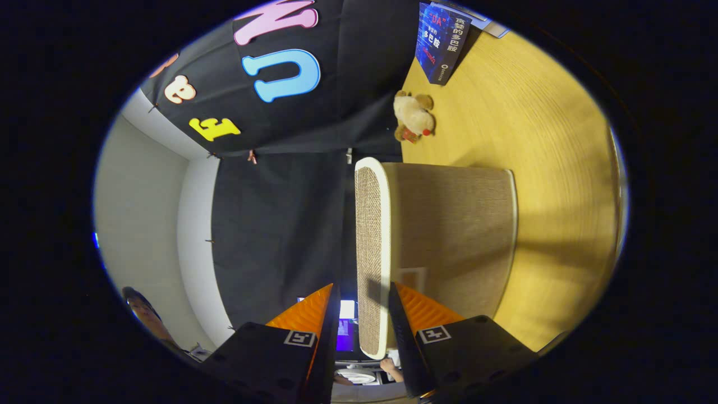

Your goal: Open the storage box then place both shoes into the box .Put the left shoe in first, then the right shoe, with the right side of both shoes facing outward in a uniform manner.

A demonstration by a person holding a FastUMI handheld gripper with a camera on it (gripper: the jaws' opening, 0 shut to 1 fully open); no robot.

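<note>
Straddling the edge of the box lid, the gripper has its two fingers a narrow gap apart, one on each side of the lid's pale rim. Whether both fingers actually press on the lid I cannot tell; a sliver of space seems to show on the side away from the box, so the hold is uncertain. The view is rolled onto its side, so the table runs up one flank and the booth wall up the other.

The lid is a flat panel with a woven, brownish face and a white border, and it runs straight ahead from between the fingers. Joined to it on the table side is the storage box, a grey-beige fabric box with a pale trim along its far edge, sitting on the yellow wood table.

Beyond the box, well apart from it, a small tan plush toy with a red spot lies on the table near the wall. Farther still, a dark blue book stands at the table's back edge.

Behind the fingers, a person's hand shows near a lit screen, and part of another person appears off to the wall side
</note>
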